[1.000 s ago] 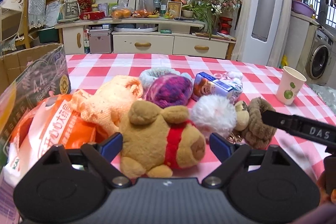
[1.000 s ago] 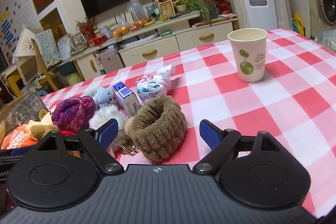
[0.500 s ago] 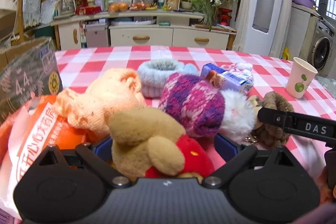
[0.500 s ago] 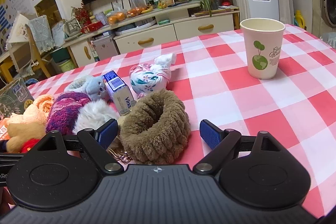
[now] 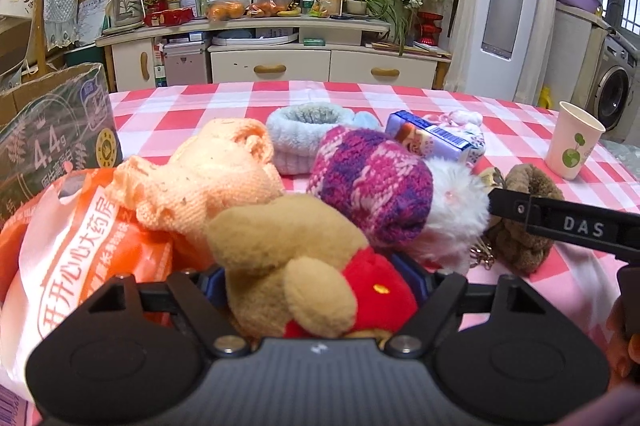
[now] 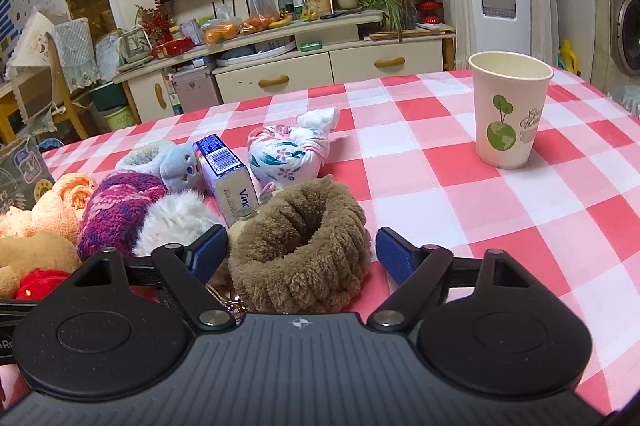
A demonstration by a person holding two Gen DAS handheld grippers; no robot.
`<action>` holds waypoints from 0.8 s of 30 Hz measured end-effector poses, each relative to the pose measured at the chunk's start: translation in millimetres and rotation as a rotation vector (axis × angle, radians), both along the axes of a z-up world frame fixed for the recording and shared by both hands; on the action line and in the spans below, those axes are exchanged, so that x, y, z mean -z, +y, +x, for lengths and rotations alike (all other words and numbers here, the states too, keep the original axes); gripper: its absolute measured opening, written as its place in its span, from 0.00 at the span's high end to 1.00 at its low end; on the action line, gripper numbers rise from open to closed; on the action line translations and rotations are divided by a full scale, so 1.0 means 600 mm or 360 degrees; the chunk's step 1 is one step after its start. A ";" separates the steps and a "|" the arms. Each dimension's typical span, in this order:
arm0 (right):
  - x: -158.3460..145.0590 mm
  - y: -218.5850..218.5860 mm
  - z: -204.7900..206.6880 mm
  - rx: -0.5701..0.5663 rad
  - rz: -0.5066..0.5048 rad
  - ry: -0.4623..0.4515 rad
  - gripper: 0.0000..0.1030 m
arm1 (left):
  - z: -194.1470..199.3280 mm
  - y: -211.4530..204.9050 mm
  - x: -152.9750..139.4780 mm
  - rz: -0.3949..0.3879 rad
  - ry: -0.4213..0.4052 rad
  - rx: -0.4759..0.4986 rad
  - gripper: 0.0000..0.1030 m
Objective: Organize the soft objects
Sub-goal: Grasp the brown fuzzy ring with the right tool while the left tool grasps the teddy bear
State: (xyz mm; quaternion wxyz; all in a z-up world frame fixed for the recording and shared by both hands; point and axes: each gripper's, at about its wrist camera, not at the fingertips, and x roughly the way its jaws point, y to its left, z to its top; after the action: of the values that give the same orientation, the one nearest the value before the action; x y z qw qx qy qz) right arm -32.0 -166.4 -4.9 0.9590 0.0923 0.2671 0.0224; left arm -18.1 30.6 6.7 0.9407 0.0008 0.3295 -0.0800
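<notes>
Closing my left gripper (image 5: 316, 280) around the tan teddy bear (image 5: 296, 266) in the red shirt; the bear sits between the blue pads and fills the gap, though I cannot tell whether the pads press on it yet. It lies at the near edge of the checked tablecloth (image 6: 460, 186), against an orange plastic bag (image 5: 68, 246) and a peach knit piece (image 5: 208, 174). Just behind it is a purple-and-pink knit hat (image 5: 372, 186), with a white pompom (image 5: 452, 210) touching that.

My right gripper (image 6: 302, 254) is also closing, jaws wide, with the brown fuzzy ring (image 6: 300, 238) between them. The left pad (image 6: 208, 252) sits at the ring's edge; the right pad stands apart from it. A paper cup (image 6: 510, 110) stands upright well to the right.
</notes>
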 end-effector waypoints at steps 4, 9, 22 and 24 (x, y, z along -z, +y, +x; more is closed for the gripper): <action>-0.001 0.001 0.000 -0.0012 -0.0019 -0.0004 0.22 | -0.010 -0.003 -0.002 -0.0018 0.0008 0.0011 0.23; 0.000 -0.004 -0.002 -0.0039 -0.0012 -0.0005 0.42 | -0.021 -0.002 -0.006 -0.0037 0.0017 0.0017 0.23; -0.001 -0.002 -0.022 -0.0025 -0.0072 -0.0020 0.58 | -0.059 -0.008 -0.017 -0.0071 0.0015 0.0056 0.23; -0.001 -0.004 -0.028 -0.0014 -0.0072 -0.0023 0.58 | -0.065 -0.009 -0.020 -0.0077 0.0013 0.0061 0.23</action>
State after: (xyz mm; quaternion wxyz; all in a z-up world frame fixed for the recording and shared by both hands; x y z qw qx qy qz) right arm -48.5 -168.6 -4.1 0.9626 0.0692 0.2609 0.0213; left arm -57.2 24.9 18.8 0.9374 -0.0161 0.3313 -0.1060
